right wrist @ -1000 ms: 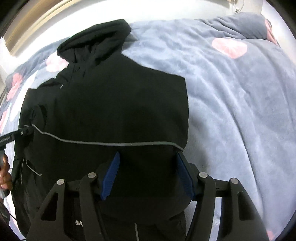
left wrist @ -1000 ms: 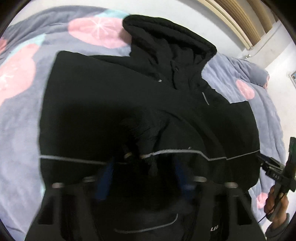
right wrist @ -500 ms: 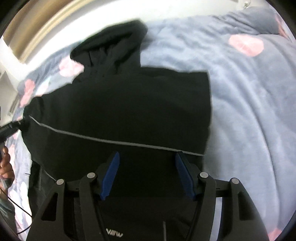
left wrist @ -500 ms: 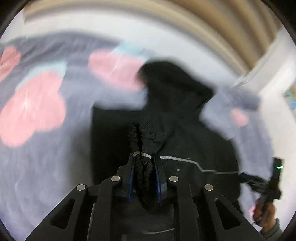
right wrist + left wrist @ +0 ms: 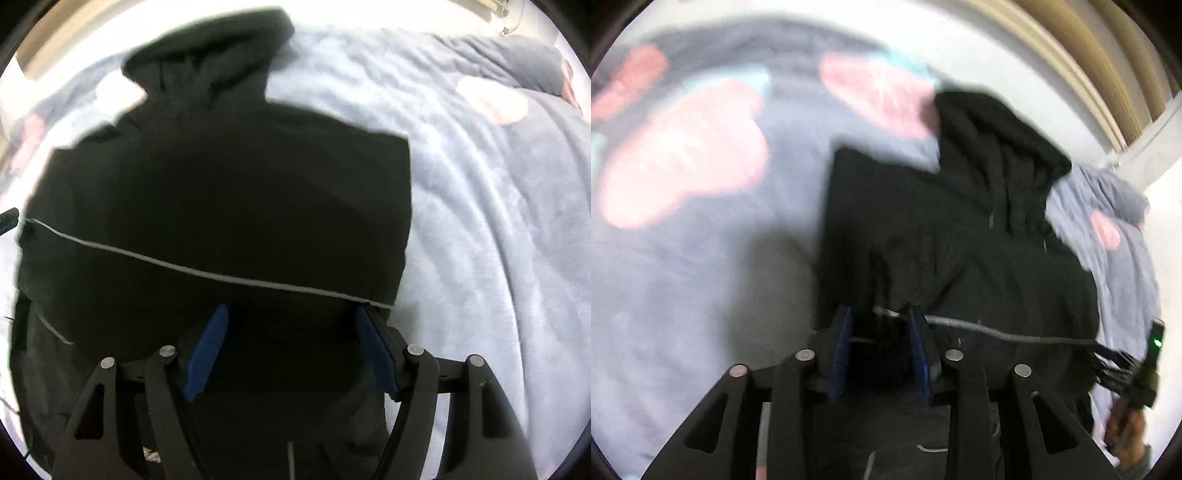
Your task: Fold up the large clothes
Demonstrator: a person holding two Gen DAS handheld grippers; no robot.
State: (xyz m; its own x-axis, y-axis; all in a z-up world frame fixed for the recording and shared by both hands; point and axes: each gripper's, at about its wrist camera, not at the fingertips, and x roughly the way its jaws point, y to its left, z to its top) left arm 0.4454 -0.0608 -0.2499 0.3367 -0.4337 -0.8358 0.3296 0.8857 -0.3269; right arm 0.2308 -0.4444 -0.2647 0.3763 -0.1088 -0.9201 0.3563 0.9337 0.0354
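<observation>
Bed [image 5: 498, 221], black hoodie [image 5: 229, 192] sleeve folded in; left tongs [image 5: 881, 332] opening, releasing fabric; right tongs [image 5: 291, 332] opening, empty. Next: fold hem up.

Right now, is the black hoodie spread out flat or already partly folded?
Partly folded. The hoodie shows a straight vertical right edge with no sleeve sticking out onto the blanket; the hood is still extended at the top.

One black hooded jacket [image 5: 229, 192], one blue-grey blanket [image 5: 480, 221], two tongs – left [image 5: 879, 350], right [image 5: 291, 354] – one hand [image 5: 1126, 432].
</observation>
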